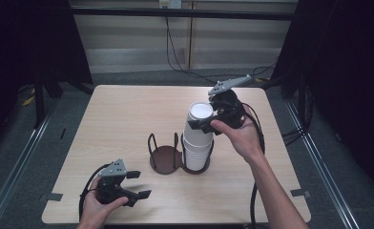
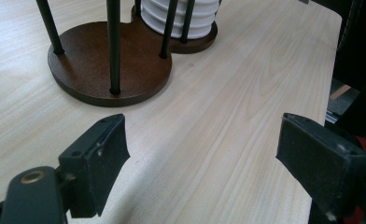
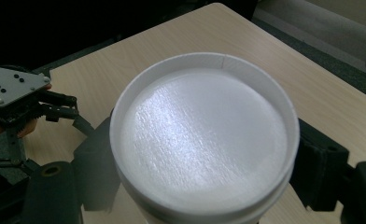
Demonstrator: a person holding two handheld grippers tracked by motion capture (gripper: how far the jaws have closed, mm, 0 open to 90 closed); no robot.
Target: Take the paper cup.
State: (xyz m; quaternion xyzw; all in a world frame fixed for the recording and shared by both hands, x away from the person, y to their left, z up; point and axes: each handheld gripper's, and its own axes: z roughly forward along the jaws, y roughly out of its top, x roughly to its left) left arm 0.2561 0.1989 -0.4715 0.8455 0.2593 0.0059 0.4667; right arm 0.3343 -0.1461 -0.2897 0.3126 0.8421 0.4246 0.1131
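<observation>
Above the right ring of the brown cup holder, the right gripper is clamping the top white cup of the inverted stack and should be lifting straight up, while the left gripper is idling apart near the holder's front-left.

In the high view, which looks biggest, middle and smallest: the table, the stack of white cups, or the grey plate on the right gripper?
1. The table looks biggest by far.
2. The stack of white cups comes next.
3. The grey plate on the right gripper looks smallest; held higher, it may look larger than it is.
</observation>
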